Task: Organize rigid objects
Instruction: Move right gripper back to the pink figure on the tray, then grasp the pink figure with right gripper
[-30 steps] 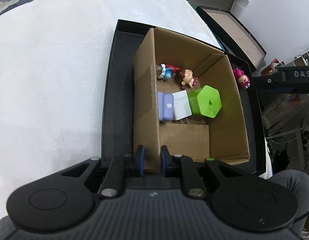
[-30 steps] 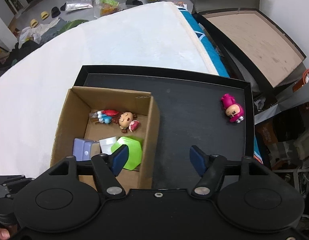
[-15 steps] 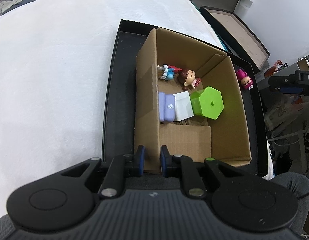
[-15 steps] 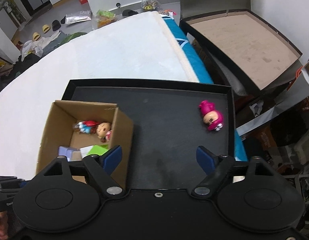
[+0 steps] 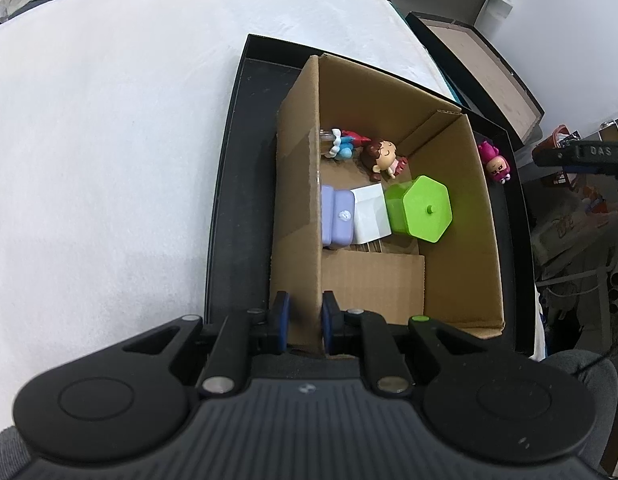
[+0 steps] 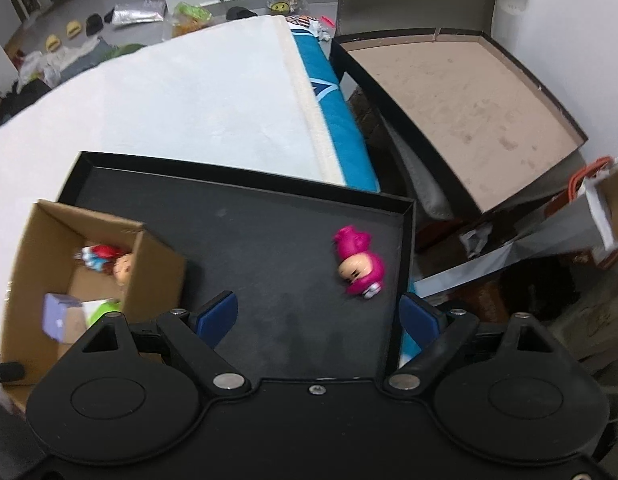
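A cardboard box stands in a black tray. My left gripper is shut on the box's near left wall. Inside lie a green hexagonal container, a white block, a purple case, a brown-haired doll and a small red and blue figure. A pink figurine lies on the tray floor right of the box. My right gripper hovers over the tray just short of the figurine, its jaws opening with nothing between them.
The tray sits on a white padded surface with a blue edge. A second open black box with a brown floor stands off to the right. Clutter lies on the floor beyond.
My right gripper has moved right from over the box toward the pink figurine, and its jaws have spread wider. The left gripper has kept its hold on the box wall.
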`<state>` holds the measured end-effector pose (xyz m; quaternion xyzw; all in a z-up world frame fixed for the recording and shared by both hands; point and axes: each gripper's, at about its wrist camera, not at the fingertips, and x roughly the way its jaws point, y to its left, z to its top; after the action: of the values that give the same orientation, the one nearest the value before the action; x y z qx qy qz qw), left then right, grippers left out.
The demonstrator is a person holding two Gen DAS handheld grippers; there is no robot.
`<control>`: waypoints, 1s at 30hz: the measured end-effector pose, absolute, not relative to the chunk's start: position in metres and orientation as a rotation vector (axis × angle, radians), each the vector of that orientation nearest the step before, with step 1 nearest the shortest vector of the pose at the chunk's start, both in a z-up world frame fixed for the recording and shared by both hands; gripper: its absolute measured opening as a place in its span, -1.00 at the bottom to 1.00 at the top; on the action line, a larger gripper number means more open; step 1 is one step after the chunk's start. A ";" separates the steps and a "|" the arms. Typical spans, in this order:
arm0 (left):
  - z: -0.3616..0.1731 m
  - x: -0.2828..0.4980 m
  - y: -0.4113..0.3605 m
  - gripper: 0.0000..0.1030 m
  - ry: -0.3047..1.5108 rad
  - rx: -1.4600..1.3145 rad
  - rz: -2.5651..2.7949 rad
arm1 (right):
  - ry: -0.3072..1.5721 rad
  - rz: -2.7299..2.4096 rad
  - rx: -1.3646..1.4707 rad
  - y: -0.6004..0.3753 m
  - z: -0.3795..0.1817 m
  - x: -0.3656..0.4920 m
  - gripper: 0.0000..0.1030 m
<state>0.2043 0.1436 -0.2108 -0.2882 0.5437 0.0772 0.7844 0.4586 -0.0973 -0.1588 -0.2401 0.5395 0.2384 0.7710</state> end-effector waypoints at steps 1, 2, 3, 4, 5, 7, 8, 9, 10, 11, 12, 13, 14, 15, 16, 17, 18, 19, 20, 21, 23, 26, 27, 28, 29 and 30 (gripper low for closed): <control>-0.211 0.205 0.144 -0.70 1.173 -0.623 0.166 | 1.168 0.514 -0.530 -0.095 -0.160 0.462 0.70; -0.211 0.205 0.144 -0.70 1.173 -0.625 0.166 | 1.168 0.514 -0.538 -0.093 -0.161 0.465 0.70; -0.212 0.205 0.145 -0.70 1.174 -0.626 0.166 | 1.167 0.512 -0.547 -0.091 -0.162 0.468 0.69; -0.212 0.205 0.145 -0.70 1.174 -0.628 0.166 | 1.166 0.506 -0.564 -0.088 -0.164 0.471 0.69; -0.212 0.205 0.145 -0.69 1.175 -0.630 0.165 | 1.167 0.503 -0.572 -0.086 -0.166 0.473 0.67; -0.212 0.205 0.145 -0.69 1.175 -0.630 0.164 | 1.176 0.502 -0.584 -0.082 -0.170 0.479 0.60; -0.212 0.205 0.145 -0.69 1.175 -0.627 0.164 | 1.184 0.502 -0.593 -0.080 -0.173 0.481 0.55; -0.212 0.205 0.144 -0.69 1.175 -0.625 0.163 | 1.191 0.500 -0.607 -0.078 -0.177 0.484 0.53; -0.212 0.205 0.145 -0.69 1.176 -0.625 0.163 | 1.197 0.500 -0.617 -0.076 -0.180 0.487 0.49; -0.212 0.205 0.145 -0.69 1.176 -0.628 0.163 | 1.203 0.499 -0.626 -0.075 -0.183 0.489 0.46; -0.213 0.205 0.145 -0.69 1.176 -0.631 0.163 | 1.209 0.497 -0.636 -0.073 -0.186 0.491 0.45; -0.213 0.206 0.146 -0.69 1.176 -0.634 0.164 | 1.217 0.495 -0.648 -0.072 -0.191 0.494 0.38; -0.214 0.206 0.146 -0.69 1.175 -0.637 0.165 | 1.226 0.491 -0.663 -0.071 -0.195 0.496 0.30; -0.214 0.206 0.147 -0.69 1.173 -0.640 0.165 | 1.236 0.486 -0.673 -0.069 -0.200 0.499 0.26; -0.214 0.206 0.147 -0.69 1.172 -0.641 0.164 | 1.248 0.481 -0.680 -0.069 -0.205 0.502 0.16; -0.214 0.206 0.146 -0.69 1.172 -0.641 0.164 | 1.258 0.475 -0.686 -0.068 -0.209 0.505 0.08; -0.214 0.206 0.146 -0.69 1.171 -0.642 0.164 | 1.267 0.469 -0.691 -0.068 -0.213 0.507 0.06; -0.214 0.206 0.147 -0.69 1.170 -0.644 0.165 | 1.275 0.465 -0.697 -0.067 -0.218 0.509 0.00; -0.215 0.205 0.146 -0.68 1.170 -0.646 0.165 | 1.281 0.463 -0.704 -0.067 -0.221 0.511 -0.05; -0.215 0.205 0.146 -0.68 1.170 -0.646 0.164 | 1.287 0.461 -0.711 -0.066 -0.225 0.513 -0.05; -0.215 0.205 0.146 -0.68 1.170 -0.647 0.165 | 1.293 0.452 -0.723 -0.065 -0.230 0.516 -0.07; -0.215 0.205 0.147 -0.68 1.171 -0.648 0.167 | 1.299 0.445 -0.734 -0.062 -0.236 0.521 -0.16; -0.215 0.205 0.147 -0.68 1.171 -0.647 0.167 | 1.297 0.443 -0.737 -0.062 -0.237 0.522 -0.16; -0.215 0.205 0.147 -0.68 1.172 -0.646 0.168 | 1.296 0.439 -0.744 -0.061 -0.239 0.522 -0.16; -0.215 0.206 0.146 -0.68 1.173 -0.645 0.168 | 1.297 0.434 -0.749 -0.061 -0.242 0.523 -0.16; -0.215 0.206 0.146 -0.68 1.173 -0.644 0.169 | 1.302 0.431 -0.750 -0.061 -0.244 0.524 -0.16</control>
<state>0.2058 0.1463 -0.2155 -0.2983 0.5431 0.0784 0.7810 0.5241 -0.0610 -0.2440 -0.3379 0.5867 0.1943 0.7098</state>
